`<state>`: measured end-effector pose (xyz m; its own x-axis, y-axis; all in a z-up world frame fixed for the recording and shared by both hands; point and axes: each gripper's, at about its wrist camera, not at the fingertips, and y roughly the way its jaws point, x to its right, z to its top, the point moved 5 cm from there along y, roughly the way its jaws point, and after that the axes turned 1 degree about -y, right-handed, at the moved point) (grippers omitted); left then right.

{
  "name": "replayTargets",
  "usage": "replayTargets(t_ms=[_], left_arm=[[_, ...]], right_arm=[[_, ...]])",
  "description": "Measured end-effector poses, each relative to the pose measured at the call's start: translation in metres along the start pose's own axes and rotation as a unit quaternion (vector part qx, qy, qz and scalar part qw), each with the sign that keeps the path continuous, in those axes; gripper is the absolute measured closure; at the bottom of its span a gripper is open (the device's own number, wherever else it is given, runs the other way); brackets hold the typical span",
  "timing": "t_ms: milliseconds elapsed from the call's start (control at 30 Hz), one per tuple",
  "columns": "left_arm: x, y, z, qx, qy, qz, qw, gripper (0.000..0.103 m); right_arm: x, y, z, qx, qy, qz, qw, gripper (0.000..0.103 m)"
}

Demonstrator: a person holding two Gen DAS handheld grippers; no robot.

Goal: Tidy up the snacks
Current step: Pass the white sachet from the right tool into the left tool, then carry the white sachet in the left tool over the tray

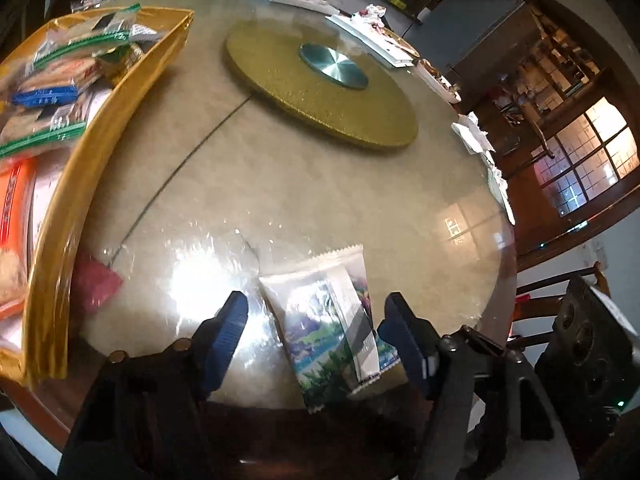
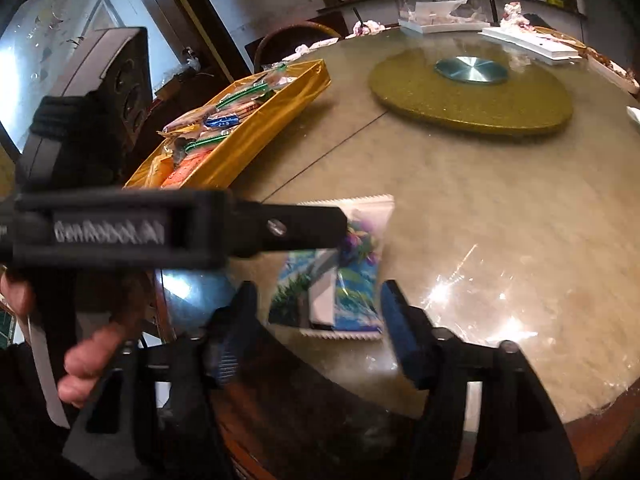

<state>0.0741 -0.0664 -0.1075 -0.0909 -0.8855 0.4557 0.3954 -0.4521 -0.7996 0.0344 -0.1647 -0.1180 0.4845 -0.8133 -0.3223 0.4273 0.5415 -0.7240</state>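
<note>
A snack packet (image 1: 334, 328) with a landscape print lies flat near the front edge of the round table (image 1: 280, 184), between the wide open jaws of the left gripper (image 1: 316, 336); the blue pads do not touch it. The right gripper (image 2: 316, 332) also has its jaws wide open around the same packet (image 2: 340, 280), and the black body of the left gripper (image 2: 176, 228) crosses in front of it. At the left edge of the table stands a golden tray (image 1: 68, 208) filled with other snack packs. A small red packet (image 1: 94, 284) lies just beside it. A golden turntable (image 1: 320, 92) sits in the centre, and white boxes (image 2: 528, 44) and crumpled paper are at the far edge. The glass top is shiny; the room behind is dark wood.
</note>
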Motion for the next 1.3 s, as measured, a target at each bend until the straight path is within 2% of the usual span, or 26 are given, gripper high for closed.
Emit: replayTargets(t_ms=[33, 167, 200, 267, 300, 400, 567, 633, 733, 867, 1033, 1300], left_arm=[[0.0, 0.001, 0.002, 0.001, 0.003, -0.003, 1.0, 0.035], [0.002, 0.002, -0.001, -0.014, 0.01, -0.011, 0.9998, 0.049], [0.004, 0.001, -0.004, -0.019, 0.014, -0.016, 0.9996, 0.049], [0.005, 0.0, -0.007, -0.017, 0.024, -0.021, 0.9993, 0.05], [0.006, -0.001, -0.009, -0.015, 0.026, -0.025, 0.9992, 0.05], [0.008, -0.003, -0.014, -0.009, 0.033, -0.025, 0.9991, 0.05], [0.011, -0.004, -0.018, 0.007, 0.048, -0.016, 0.9987, 0.05], [0.01, -0.004, -0.018, 0.01, 0.048, -0.009, 0.9988, 0.055], [0.011, -0.004, -0.02, 0.015, 0.054, -0.01, 0.9984, 0.058], [0.007, -0.008, -0.023, 0.019, 0.035, -0.025, 0.9989, 0.062], [0.005, -0.027, -0.024, 0.047, 0.027, -0.018, 0.9984, 0.065], [-0.015, -0.077, -0.009, 0.099, 0.011, -0.007, 0.995, 0.065]], right_arm=[[-0.002, 0.005, 0.004, 0.0, -0.001, -0.01, 1.0, 0.034], [-0.005, 0.012, 0.009, 0.01, 0.005, -0.048, 0.999, 0.035], [-0.007, 0.013, 0.009, 0.01, -0.002, -0.06, 0.998, 0.036], [-0.011, 0.015, 0.007, 0.009, -0.033, -0.102, 0.994, 0.045], [-0.011, 0.014, 0.006, 0.009, -0.037, -0.107, 0.993, 0.046], [-0.008, 0.008, 0.002, 0.012, -0.035, -0.11, 0.993, 0.054], [-0.004, 0.001, -0.002, 0.025, -0.02, -0.085, 0.996, 0.065], [-0.005, -0.001, -0.002, 0.029, -0.016, -0.08, 0.996, 0.067], [-0.012, -0.001, -0.002, 0.035, -0.028, -0.094, 0.995, 0.07], [-0.022, -0.004, -0.003, 0.04, -0.047, -0.112, 0.992, 0.073], [-0.034, -0.01, 0.0, 0.055, -0.065, -0.105, 0.991, 0.075], [-0.077, -0.016, 0.029, 0.088, -0.108, -0.079, 0.987, 0.075]])
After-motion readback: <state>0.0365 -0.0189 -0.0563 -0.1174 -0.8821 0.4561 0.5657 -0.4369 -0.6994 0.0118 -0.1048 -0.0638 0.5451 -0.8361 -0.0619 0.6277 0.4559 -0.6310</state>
